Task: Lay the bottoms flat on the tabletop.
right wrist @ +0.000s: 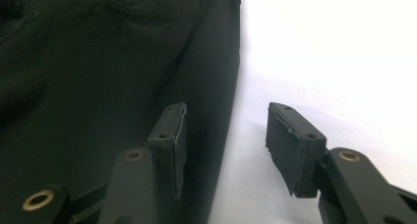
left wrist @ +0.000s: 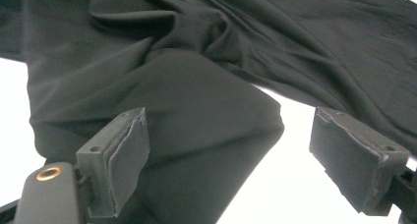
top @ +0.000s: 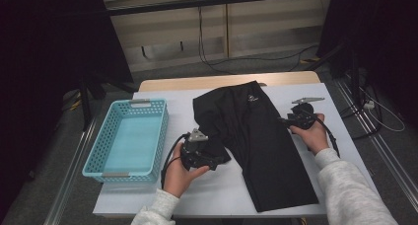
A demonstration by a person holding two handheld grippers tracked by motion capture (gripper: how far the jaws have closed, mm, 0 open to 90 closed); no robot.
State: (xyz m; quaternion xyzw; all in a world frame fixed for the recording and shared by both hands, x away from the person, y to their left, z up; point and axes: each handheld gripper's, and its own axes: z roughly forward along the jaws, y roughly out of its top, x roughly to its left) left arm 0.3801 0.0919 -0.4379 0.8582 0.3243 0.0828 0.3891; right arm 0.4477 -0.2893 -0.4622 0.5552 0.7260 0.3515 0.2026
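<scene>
Both grippers [left wrist: 228, 155] [right wrist: 223, 145] agape, straddling black garment [top: 256, 136] edges.

Right hand-held gripper [right wrist: 226, 145] jaws apart, straddling black garment [right wrist: 98, 76] edge on white table [right wrist: 334, 62]

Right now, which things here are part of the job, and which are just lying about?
In the job: black trousers, left gripper and right gripper, both open at the fabric's edges.
Lying about: blue basket, floor cables.

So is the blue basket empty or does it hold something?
Empty. In the high view the blue basket shows only its bare floor, and the black garment lies outside it, on the table to its right.
</scene>
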